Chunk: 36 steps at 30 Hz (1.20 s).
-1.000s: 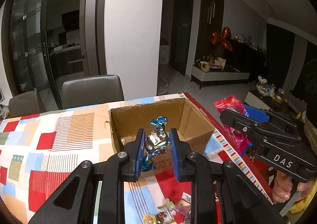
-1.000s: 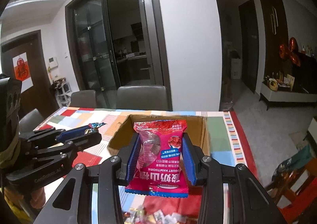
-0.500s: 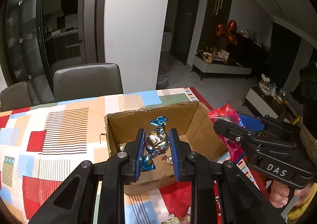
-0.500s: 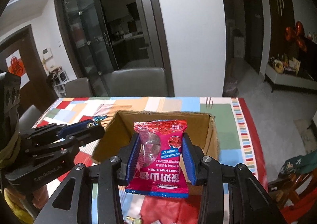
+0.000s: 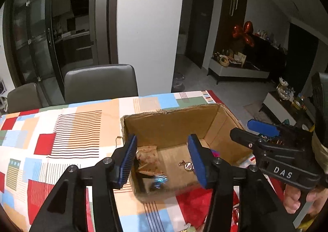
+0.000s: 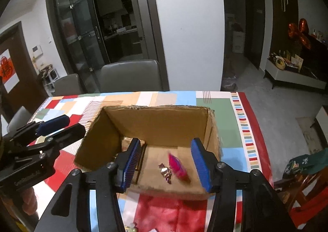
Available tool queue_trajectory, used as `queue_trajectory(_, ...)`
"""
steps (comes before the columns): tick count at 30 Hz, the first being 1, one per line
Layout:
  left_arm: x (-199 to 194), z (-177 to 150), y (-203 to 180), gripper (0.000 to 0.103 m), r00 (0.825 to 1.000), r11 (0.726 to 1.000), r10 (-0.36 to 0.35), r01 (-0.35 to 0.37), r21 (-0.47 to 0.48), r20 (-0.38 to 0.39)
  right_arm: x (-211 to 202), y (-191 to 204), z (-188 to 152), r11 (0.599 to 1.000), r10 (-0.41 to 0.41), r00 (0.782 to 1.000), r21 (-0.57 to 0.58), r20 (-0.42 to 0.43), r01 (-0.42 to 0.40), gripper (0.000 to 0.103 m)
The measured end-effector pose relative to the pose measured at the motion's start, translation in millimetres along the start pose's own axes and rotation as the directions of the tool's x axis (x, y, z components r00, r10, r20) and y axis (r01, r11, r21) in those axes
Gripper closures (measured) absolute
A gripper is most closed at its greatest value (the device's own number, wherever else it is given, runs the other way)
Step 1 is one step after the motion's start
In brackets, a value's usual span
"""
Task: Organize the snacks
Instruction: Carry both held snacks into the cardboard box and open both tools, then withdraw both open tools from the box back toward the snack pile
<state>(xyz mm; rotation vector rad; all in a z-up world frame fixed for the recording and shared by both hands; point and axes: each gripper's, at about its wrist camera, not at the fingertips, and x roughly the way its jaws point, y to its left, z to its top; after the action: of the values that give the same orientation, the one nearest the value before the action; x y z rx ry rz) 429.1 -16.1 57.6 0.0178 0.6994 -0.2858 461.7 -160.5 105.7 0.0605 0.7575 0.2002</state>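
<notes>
An open cardboard box point(image 5: 170, 111) point(image 6: 155, 108) stands on the patchwork tablecloth. My left gripper point(image 5: 162, 162) hangs over its near left part, jaws opening, nothing between the pads. Below it a blue foil candy point(image 5: 158, 181) shows blurred inside the box. My right gripper point(image 6: 166, 163) is over the box's near right part, jaws opening as well and empty. A pink snack packet point(image 6: 178, 167) is blurred beneath it on the box floor, beside a small wrapped candy point(image 6: 165, 172) point(image 5: 186, 166). Each view catches the other gripper at its side: right gripper point(image 5: 242, 129), left gripper point(image 6: 61, 125).
A brown packet point(image 5: 147, 159) lies in the box's left corner. Two grey chairs point(image 5: 100, 82) stand at the table's far side. The table's right edge point(image 6: 249, 121) drops to the floor. Loose candies point(image 6: 131, 228) lie near the bottom edge.
Both grippers moved forward over the box and opened. The blue foil candy left the left jaws and the pink packet left the right jaws; both dropped into the box.
</notes>
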Motion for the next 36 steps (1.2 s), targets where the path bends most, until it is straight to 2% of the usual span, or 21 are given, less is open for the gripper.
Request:
queue_trajectory(10,-58.6,-22.6,-8.5,0.051,0.996,1.0,0.003,-0.005,0.021,0.093,-55.9,23.2,-26.6,0.999,0.019,0.995,-0.042,0.093,-0.015,0.051)
queue_trajectory(16,-97.0,-48.4,-13.1,0.051,0.987,0.999,0.023,-0.029,0.035,0.16,-84.5,37.6,-47.4,0.998,0.041,0.99,-0.046,0.136,-0.035,0.051)
queue_trajectory(23,-123.3,-78.9,-15.4,0.051,0.978,0.998,0.042,-0.052,0.042,0.202,-104.0,47.1,-76.1,0.998,0.035,0.985,-0.049,0.171,-0.027,0.051)
queue_trajectory(29,-133.1,-108.0,-17.6,0.051,0.975,0.995,0.064,-0.079,0.066,0.213,-110.5,49.3,-103.3,0.999,0.028,0.984,-0.025,0.175,-0.024,0.05)
queue_trajectory(36,-127.4,-145.0,-15.2,0.051,0.983,0.995,0.064,-0.076,0.063,0.172,-104.7,45.5,-139.2,1.0,0.021,0.991,0.004,0.135,-0.022,0.05)
